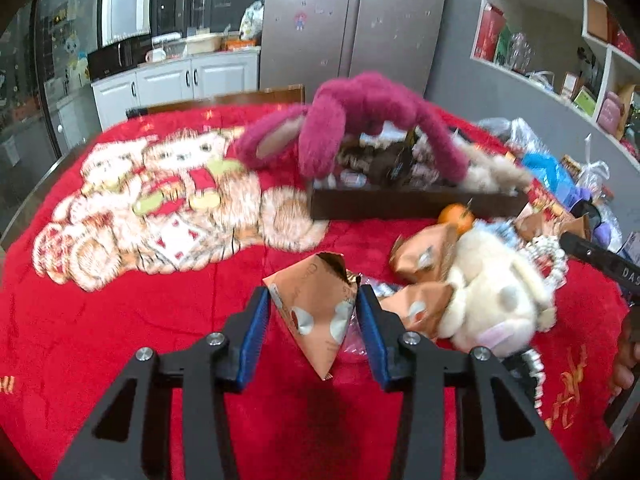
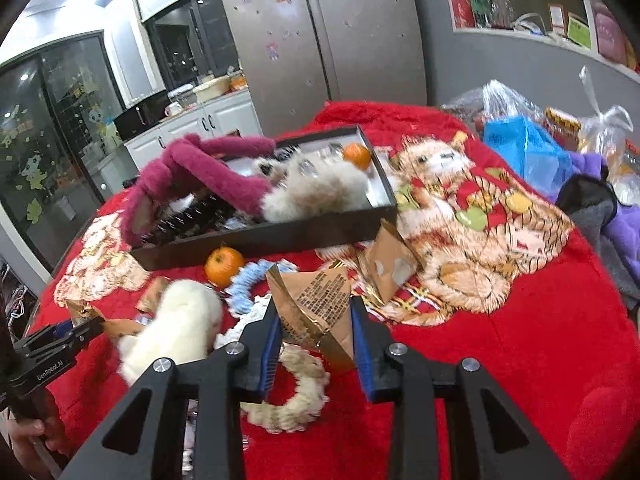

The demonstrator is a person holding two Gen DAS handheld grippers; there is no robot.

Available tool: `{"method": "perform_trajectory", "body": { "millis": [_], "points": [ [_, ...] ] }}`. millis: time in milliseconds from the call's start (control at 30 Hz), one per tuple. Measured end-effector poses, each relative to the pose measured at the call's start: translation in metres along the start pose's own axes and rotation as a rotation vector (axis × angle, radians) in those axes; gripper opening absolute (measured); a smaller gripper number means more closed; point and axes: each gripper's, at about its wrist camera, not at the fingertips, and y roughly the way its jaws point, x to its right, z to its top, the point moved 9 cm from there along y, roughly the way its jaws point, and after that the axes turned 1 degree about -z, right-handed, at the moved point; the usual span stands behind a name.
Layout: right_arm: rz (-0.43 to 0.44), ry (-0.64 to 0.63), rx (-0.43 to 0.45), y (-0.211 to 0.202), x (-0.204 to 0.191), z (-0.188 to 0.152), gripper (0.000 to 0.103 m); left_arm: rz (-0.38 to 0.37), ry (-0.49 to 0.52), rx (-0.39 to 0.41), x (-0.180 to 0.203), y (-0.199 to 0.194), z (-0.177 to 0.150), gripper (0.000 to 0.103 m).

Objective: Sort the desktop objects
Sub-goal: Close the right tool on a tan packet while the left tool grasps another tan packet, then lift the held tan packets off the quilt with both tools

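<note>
My left gripper (image 1: 316, 300) is shut on a tan triangular snack packet (image 1: 316, 316), held just above the red blanket. My right gripper (image 2: 314, 310) is shut on another tan snack packet (image 2: 316, 304) with printed text. A dark brown box (image 1: 400, 202) holds a magenta plush (image 1: 360, 120), a beige plush (image 2: 316, 196), an orange (image 2: 357, 155) and small wrapped items; the box also shows in the right wrist view (image 2: 280, 236). A loose orange (image 2: 223, 265) lies by the box. A white plush (image 1: 492, 300), more tan packets (image 1: 424, 256) and fluffy hair ties (image 2: 288, 400) lie nearby.
A red blanket (image 1: 120, 340) with bear prints covers the table. Plastic bags (image 2: 528, 152) and purple and grey cloth (image 2: 612, 220) pile at the right edge. A fridge (image 1: 352, 20), cabinets and shelves stand behind.
</note>
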Motion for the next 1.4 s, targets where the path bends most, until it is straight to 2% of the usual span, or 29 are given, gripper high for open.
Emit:
{"method": "perform_trajectory", "body": {
  "millis": [100,200,500,867,1167,1233,1300,1400],
  "points": [
    [0.002,-0.025,0.035,-0.015,-0.012,0.008,0.032,0.006,0.015,0.022,0.009,-0.017,0.007,0.045],
    [-0.022,-0.053,0.067,-0.029,-0.021,0.015,0.032,-0.022,0.007,0.028,0.018,-0.030,0.009,0.045],
    [-0.007,-0.059,0.106,-0.063,-0.022,0.027,0.032,-0.044,0.046,0.070,0.041,-0.055,0.019,0.046],
    [0.035,-0.054,0.056,-0.055,-0.027,0.016,0.033,-0.065,0.087,0.049,0.062,-0.053,0.011,0.046],
    [0.036,-0.073,0.060,-0.056,-0.032,0.010,0.034,-0.071,0.094,0.049,0.063,-0.052,0.009,0.046],
    [0.038,-0.072,0.059,-0.056,-0.033,0.010,0.033,-0.067,0.093,0.042,0.062,-0.050,0.008,0.042],
    [0.024,-0.077,0.046,-0.053,-0.032,0.008,0.032,-0.074,0.087,0.030,0.061,-0.048,0.006,0.034],
    [0.017,-0.075,0.035,-0.051,-0.030,0.005,0.032,-0.080,0.082,0.018,0.060,-0.045,0.004,0.032]
  ]
}}
